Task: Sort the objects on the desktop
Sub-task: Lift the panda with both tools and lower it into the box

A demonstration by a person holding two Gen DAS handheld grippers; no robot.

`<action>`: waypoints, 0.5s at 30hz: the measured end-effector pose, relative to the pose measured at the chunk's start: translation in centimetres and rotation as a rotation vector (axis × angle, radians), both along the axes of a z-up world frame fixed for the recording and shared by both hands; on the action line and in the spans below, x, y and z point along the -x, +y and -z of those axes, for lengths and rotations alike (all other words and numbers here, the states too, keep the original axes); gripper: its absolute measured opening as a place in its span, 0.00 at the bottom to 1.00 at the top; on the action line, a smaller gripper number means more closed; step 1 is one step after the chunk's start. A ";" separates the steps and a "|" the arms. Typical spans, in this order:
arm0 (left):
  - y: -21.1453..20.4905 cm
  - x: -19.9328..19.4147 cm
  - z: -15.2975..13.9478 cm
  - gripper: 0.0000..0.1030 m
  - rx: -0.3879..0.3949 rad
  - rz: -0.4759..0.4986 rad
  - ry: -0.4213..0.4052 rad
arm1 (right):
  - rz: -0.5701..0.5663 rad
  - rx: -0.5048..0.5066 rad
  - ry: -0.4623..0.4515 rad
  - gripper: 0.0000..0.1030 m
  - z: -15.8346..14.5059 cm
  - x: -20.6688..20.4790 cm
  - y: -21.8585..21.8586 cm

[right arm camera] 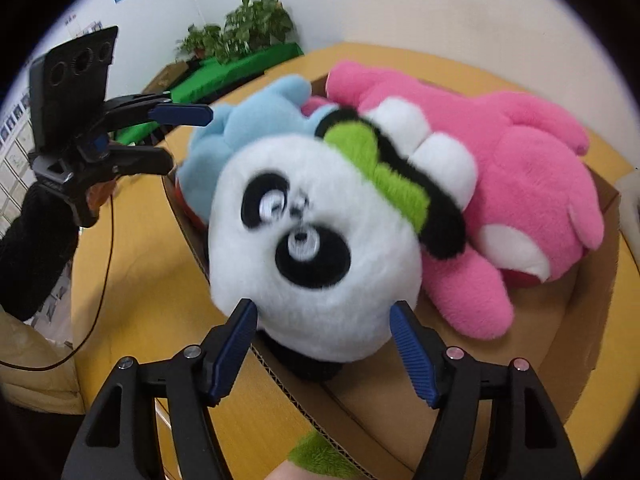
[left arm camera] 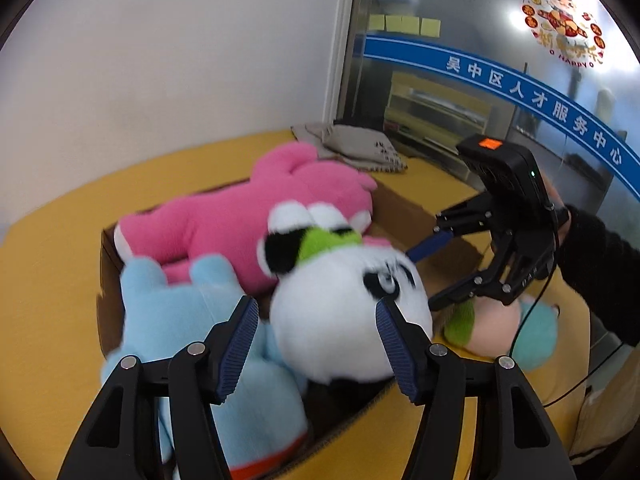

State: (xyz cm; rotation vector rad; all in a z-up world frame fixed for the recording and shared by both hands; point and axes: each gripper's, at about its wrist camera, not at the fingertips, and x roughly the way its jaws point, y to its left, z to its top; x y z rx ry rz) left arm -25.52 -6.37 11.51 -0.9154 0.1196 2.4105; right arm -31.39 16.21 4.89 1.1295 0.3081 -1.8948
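Observation:
A panda plush (left arm camera: 340, 312) (right arm camera: 316, 248) with a green scarf lies in a cardboard box (left arm camera: 404, 204) (right arm camera: 576, 352), on top of a pink plush (left arm camera: 248, 216) (right arm camera: 520, 184) and a light blue plush (left arm camera: 180, 320) (right arm camera: 256, 120). My left gripper (left arm camera: 316, 344) is open, its jaws on either side of the panda's head, not pressing it. My right gripper (right arm camera: 324, 344) is open just in front of the panda's head. It also shows in the left wrist view (left arm camera: 420, 276), and the left gripper shows in the right wrist view (right arm camera: 188, 140).
The box sits on a yellow table (left arm camera: 56, 264) (right arm camera: 132, 288). A plush with green, peach and blue parts (left arm camera: 500, 328) lies outside the box by the right gripper. A grey folded cloth (left arm camera: 352, 144) lies at the table's far edge. A glass partition stands behind.

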 end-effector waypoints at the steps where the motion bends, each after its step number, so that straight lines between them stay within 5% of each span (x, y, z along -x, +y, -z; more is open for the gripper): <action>1: 1.1 1.2 -0.1 0.64 0.020 0.013 0.002 | 0.005 0.017 0.007 0.68 -0.4 0.2 0.3; 7: 5.1 7.7 4.7 0.53 0.186 0.039 -0.116 | 0.028 0.074 -0.047 0.65 0.6 2.5 -1.5; 15: 3.7 7.6 7.9 0.54 0.199 -0.002 -0.143 | 0.014 0.043 -0.056 0.64 2.7 2.2 -6.2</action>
